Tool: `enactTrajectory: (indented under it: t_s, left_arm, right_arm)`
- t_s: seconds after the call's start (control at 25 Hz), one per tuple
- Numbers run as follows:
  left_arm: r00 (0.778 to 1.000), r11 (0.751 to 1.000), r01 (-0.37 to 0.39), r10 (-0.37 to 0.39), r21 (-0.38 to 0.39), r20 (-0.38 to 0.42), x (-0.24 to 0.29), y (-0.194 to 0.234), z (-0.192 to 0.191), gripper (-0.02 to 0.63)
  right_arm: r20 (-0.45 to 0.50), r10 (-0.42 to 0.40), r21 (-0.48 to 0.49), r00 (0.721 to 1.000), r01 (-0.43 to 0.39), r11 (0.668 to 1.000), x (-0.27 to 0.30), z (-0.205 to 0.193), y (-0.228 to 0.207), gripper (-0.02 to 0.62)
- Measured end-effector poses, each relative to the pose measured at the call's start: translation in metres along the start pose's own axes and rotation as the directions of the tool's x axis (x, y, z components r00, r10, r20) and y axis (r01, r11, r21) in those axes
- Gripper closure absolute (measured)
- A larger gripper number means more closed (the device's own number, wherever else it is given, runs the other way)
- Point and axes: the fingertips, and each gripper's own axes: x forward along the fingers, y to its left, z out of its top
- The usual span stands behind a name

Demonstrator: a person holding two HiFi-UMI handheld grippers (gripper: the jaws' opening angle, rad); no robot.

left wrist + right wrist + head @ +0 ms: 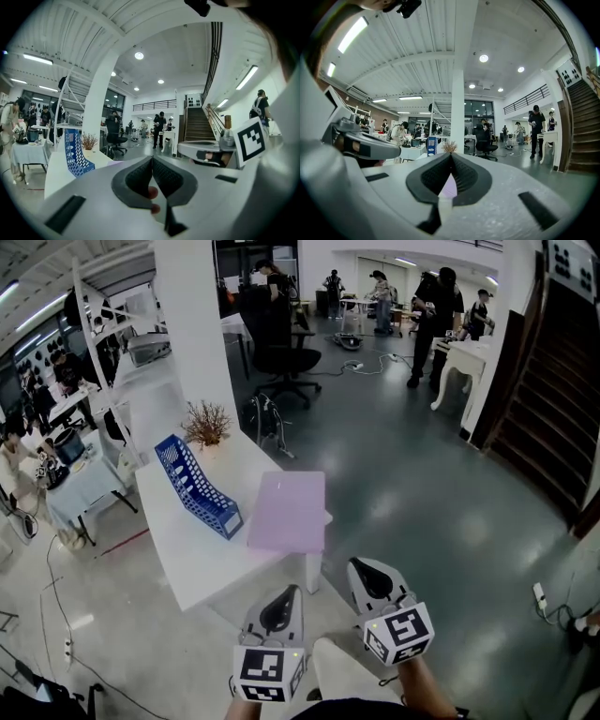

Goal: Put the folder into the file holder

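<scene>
A pale lilac folder (289,512) lies flat on the white table (187,559), its right side sticking out past the table's edge. To its left on the table stands the blue mesh file holder (197,486), empty and slanted. Both grippers hover over the floor, short of the table's near corner. My left gripper (292,589) is shut with nothing between its jaws (152,158). My right gripper (356,563) is shut and empty too (451,154). The file holder (75,152) shows at the left in the left gripper view, and small (431,146) in the right gripper view.
A dried plant (206,423) stands on the table behind the file holder, next to a white pillar (192,324). A black office chair (286,357) is beyond the table. A dark staircase (553,409) rises at the right. Several people stand at the back.
</scene>
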Motion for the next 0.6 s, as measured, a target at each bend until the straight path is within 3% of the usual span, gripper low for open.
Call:
enactTrajectory:
  t_s: [0.6]
  left_arm:
    - [1.0, 1.0, 0.003, -0.003, 0.018, -0.014, 0.079, 0.032, 0.004, 0.6]
  right_arm:
    - [-0.026, 0.002, 0.031, 1.0, -0.001, 1.0, 0.069, -0.014, -0.045, 0.595]
